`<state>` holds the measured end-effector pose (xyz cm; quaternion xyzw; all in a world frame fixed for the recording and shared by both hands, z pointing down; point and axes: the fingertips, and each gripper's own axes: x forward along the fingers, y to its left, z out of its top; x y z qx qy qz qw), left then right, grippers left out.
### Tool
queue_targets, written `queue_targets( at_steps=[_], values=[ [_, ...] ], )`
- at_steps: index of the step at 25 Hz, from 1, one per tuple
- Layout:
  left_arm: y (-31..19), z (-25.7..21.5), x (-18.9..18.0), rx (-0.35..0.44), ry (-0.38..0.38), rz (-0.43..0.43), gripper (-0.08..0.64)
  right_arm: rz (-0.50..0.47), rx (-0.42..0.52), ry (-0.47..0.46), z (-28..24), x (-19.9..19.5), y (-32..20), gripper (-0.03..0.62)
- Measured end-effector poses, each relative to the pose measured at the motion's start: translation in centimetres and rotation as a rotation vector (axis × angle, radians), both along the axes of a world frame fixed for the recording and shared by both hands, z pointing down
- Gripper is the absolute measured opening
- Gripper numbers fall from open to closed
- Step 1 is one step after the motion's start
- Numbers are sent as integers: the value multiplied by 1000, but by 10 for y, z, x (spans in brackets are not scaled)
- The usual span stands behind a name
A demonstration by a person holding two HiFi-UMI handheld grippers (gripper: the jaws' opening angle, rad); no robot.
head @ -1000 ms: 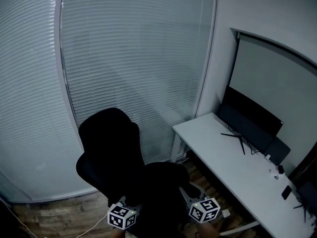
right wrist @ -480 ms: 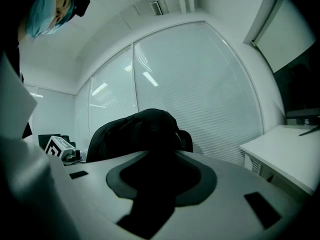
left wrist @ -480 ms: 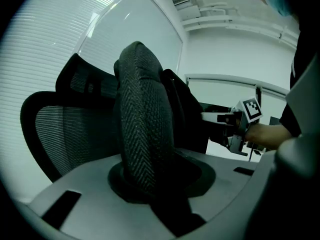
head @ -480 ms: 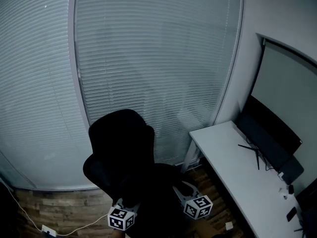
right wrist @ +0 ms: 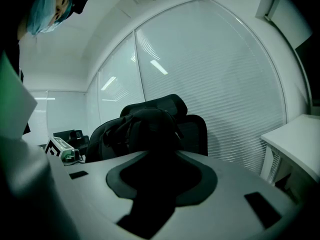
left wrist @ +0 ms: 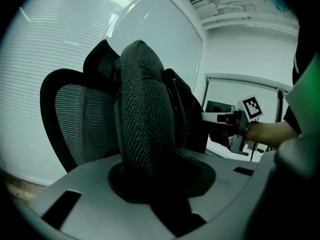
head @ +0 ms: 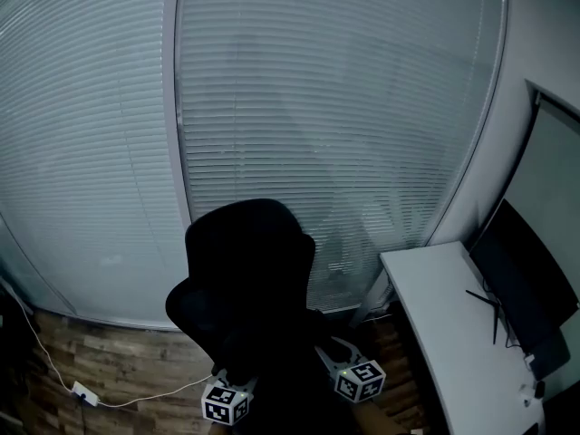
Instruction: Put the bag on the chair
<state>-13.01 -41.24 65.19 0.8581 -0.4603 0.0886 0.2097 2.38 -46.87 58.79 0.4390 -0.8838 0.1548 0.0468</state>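
The left gripper (head: 234, 383) is clamped on the woven strap (left wrist: 142, 119). The right gripper (head: 340, 361) is clamped on the dark bag (head: 283, 365). The bag hangs between them at lower centre, before the chair (head: 249, 252).

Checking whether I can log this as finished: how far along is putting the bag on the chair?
Done: the dark woven-fabric bag is grasped and at the black mesh office chair. In hand: the left claw and right claw both clamp it. Left: set it on the seat and release; contact is too dark to judge.
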Motion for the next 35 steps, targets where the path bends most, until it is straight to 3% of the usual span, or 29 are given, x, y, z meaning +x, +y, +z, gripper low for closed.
queue_targets(
  at_steps=[9, 22, 35],
  values=[
    [-7, 36, -2, -54, 3, -82, 123, -52, -68, 8, 37, -6, -21, 144],
    [-15, 88, -2, -150, -21, -135, 127, -88, -173, 38, 101, -10, -40, 144],
    [-33, 111, -13, -170, -41, -173, 146, -104, -149, 50, 125, -18, -63, 144]
  ],
)
